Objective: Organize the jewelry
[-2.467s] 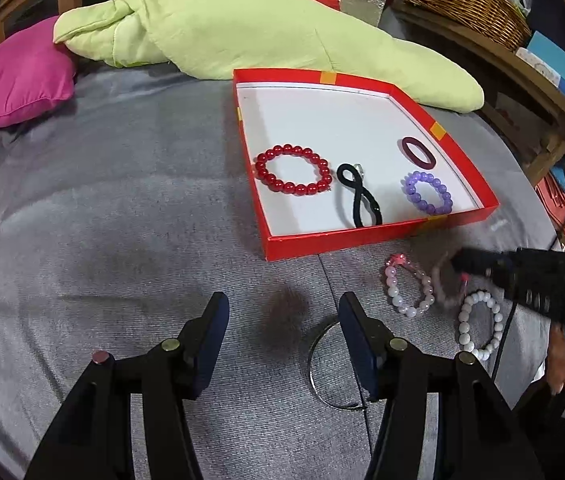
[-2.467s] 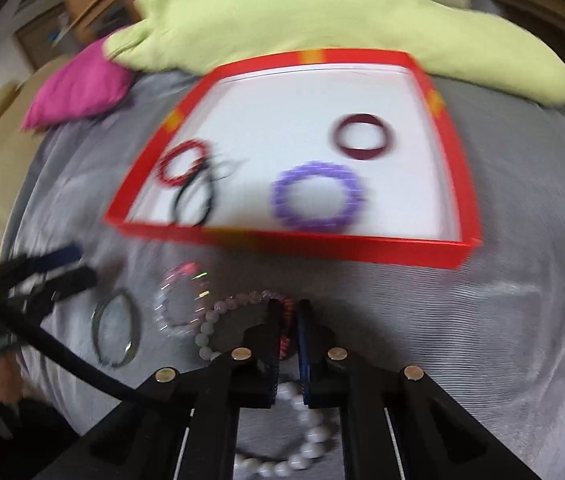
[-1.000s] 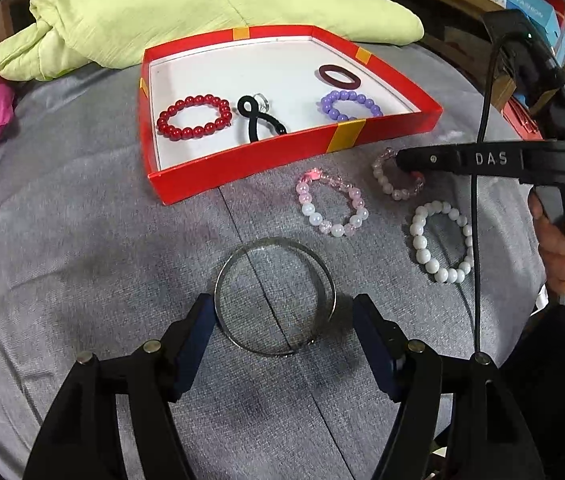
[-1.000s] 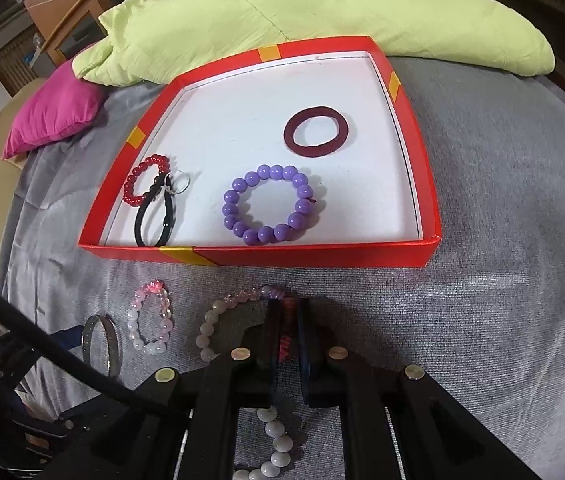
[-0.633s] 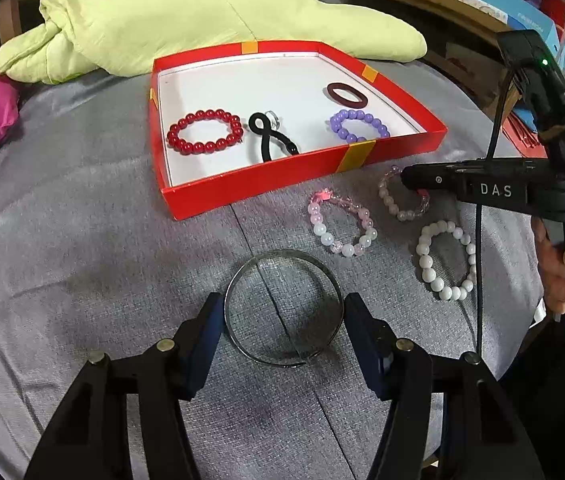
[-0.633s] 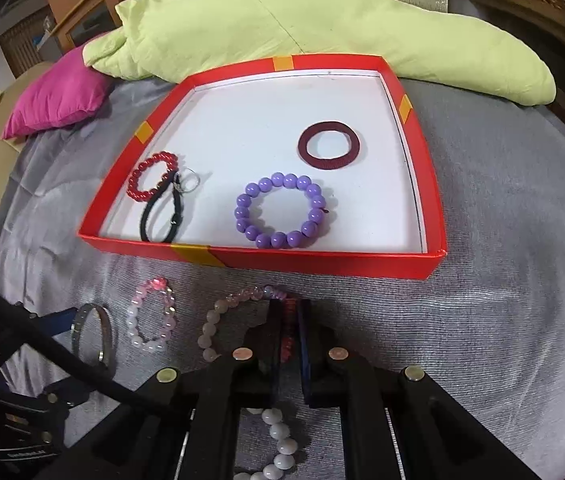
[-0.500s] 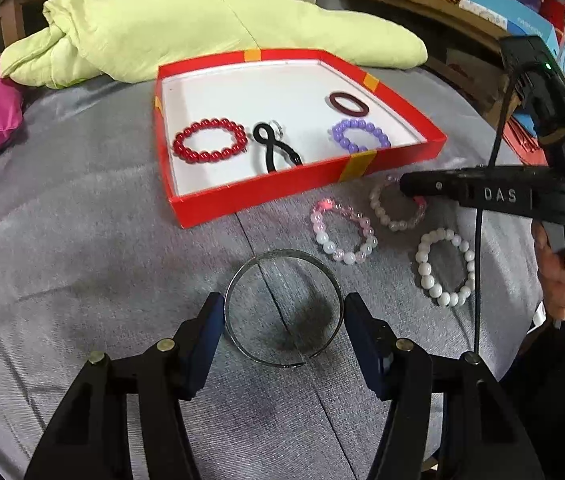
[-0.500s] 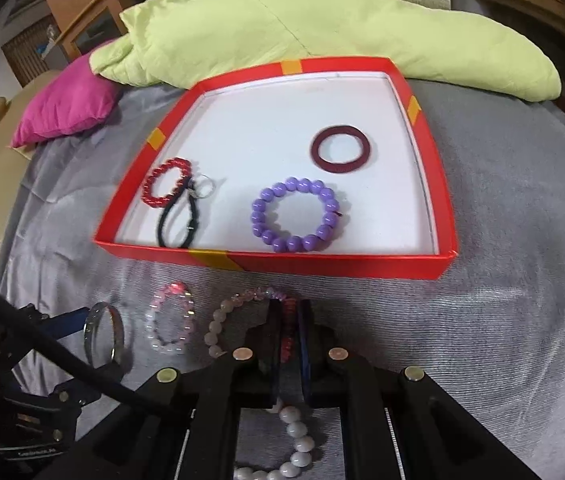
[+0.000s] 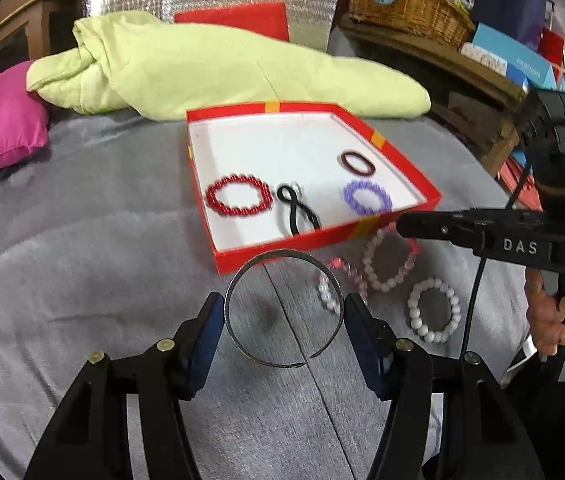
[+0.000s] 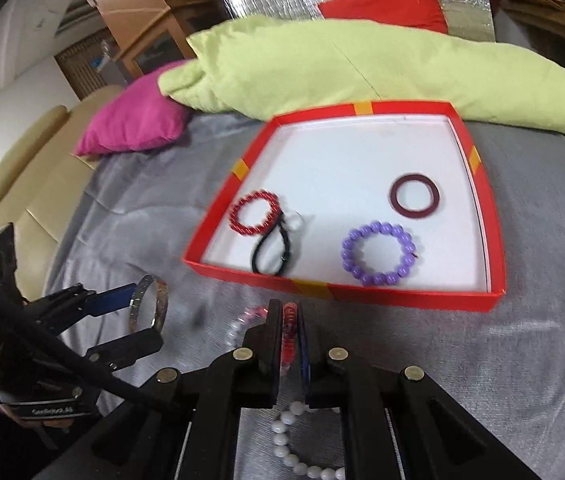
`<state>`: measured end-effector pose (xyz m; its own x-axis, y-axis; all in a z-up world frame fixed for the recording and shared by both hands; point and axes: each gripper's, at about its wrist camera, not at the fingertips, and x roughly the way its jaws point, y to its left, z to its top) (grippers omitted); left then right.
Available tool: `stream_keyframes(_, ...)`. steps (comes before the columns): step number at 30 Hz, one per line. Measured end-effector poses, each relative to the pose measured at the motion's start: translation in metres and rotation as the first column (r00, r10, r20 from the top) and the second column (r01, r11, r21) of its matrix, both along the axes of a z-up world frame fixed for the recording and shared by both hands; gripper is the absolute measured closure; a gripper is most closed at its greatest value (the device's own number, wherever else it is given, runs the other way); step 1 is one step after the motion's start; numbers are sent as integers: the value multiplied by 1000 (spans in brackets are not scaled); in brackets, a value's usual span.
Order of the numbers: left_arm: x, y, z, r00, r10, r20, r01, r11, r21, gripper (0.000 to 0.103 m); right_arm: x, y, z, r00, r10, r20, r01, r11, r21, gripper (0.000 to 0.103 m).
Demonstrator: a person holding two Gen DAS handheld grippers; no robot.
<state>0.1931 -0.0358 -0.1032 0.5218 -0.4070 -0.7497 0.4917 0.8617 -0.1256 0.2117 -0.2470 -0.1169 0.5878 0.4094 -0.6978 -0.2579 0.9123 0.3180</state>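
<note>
A grey-covered bed [image 9: 82, 240] carries the red box [image 9: 402, 178], already holding four pieces. Each pair of tongs grips one: the left tongs [image 9: 282, 320] clasp the silver bangle [image 9: 284, 310] across its width, lifted near the box's front wall; the right tongs [image 10: 291, 330] pinch the pale pink bracelet [image 9: 390, 260]. Next, both likely carry over the wall and release. Blur smears the pink-clasp bracelet [image 9: 336, 284]; the white bracelet [image 9: 434, 310] lies nearest the bed's edge.

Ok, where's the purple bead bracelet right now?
Purple bead bracelet: inside the red box, near its front right corner, just below the dark red ring.
</note>
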Motion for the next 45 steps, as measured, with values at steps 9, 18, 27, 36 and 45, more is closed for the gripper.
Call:
stream_keyframes(9,7,3,11,996,67,58,-66,998,-20,40,-10,-5,23,995,-2,104,-7,996,93,95)
stream_keyframes(18,12,-14,16,994,71,80,-69,997,-25,40,-8,-15,28,989,-72,129,53,988,142,95)
stream_keyframes(27,16,-30,13,992,73,100,-75,997,15,40,-5,-30,28,984,-128,124,107,982,158,95)
stream_keyframes(36,15,-29,13,989,93,110,-99,994,43,40,-4,-32,29,981,-153,122,132,977,166,95)
stream_keyframes(45,14,-16,14,986,119,114,-126,990,58,40,-2,-12,30,980,-151,126,128,976,173,95)
